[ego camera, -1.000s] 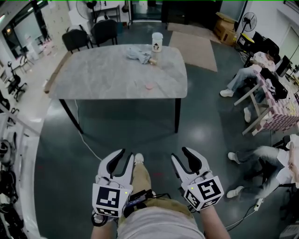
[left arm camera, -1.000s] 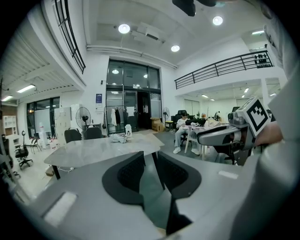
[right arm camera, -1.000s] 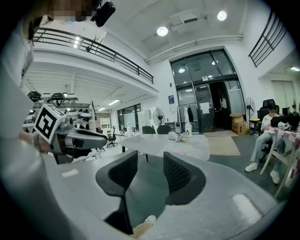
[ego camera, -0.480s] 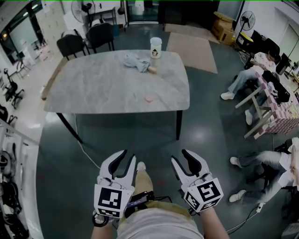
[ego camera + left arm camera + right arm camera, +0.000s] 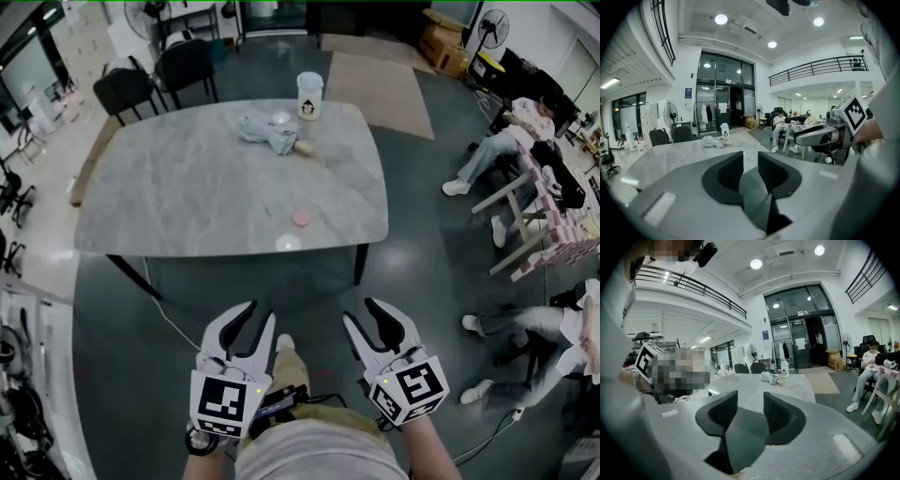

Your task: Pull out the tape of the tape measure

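Note:
A small pink round thing [image 5: 301,217], perhaps the tape measure, lies near the front edge of the grey marble table [image 5: 187,197]. At the table's far end are a crumpled grey cloth [image 5: 265,128] [image 5: 713,140] [image 5: 770,377] and a white cup [image 5: 308,95] [image 5: 724,130] [image 5: 785,368]. My left gripper [image 5: 258,314] [image 5: 750,161] and right gripper [image 5: 362,311] [image 5: 750,401] are held side by side over the floor, short of the table. Both are open, with nothing between their jaws.
Two dark chairs [image 5: 122,89] stand at the table's far left. A wooden plank [image 5: 89,164] leans along its left edge. People sit at the right [image 5: 497,141] beside a small table. A tan rug [image 5: 375,89] lies behind, and a white cable [image 5: 169,309] runs over the dark floor.
The table has drawn nearer and lower in the head view as I walk toward it. Both grippers keep their pose and stay open and empty.

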{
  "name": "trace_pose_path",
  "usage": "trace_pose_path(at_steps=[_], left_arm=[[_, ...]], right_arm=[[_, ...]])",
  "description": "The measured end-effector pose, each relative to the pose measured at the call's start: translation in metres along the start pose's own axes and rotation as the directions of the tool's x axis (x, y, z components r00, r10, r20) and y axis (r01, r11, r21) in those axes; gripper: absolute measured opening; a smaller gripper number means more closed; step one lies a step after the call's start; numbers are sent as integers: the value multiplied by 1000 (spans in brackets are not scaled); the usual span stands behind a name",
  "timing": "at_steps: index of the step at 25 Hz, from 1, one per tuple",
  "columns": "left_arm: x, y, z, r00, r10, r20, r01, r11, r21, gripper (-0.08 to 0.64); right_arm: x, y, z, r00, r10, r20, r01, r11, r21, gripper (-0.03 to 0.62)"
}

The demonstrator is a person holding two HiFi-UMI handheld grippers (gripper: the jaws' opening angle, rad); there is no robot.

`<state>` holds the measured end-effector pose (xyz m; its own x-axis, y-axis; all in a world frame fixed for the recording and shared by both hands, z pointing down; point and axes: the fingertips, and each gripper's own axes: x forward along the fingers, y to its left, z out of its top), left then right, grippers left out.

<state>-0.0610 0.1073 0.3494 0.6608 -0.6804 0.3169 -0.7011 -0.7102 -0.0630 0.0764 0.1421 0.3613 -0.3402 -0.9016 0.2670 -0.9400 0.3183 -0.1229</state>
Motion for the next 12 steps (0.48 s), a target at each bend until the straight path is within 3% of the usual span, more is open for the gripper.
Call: trace_pose_path(at_steps=[12], left_arm=[[69, 65, 21, 998, -63, 2, 63, 998, -9, 99]], right_arm=[[83, -28, 27, 999, -26, -46, 26, 1000, 7, 169]])
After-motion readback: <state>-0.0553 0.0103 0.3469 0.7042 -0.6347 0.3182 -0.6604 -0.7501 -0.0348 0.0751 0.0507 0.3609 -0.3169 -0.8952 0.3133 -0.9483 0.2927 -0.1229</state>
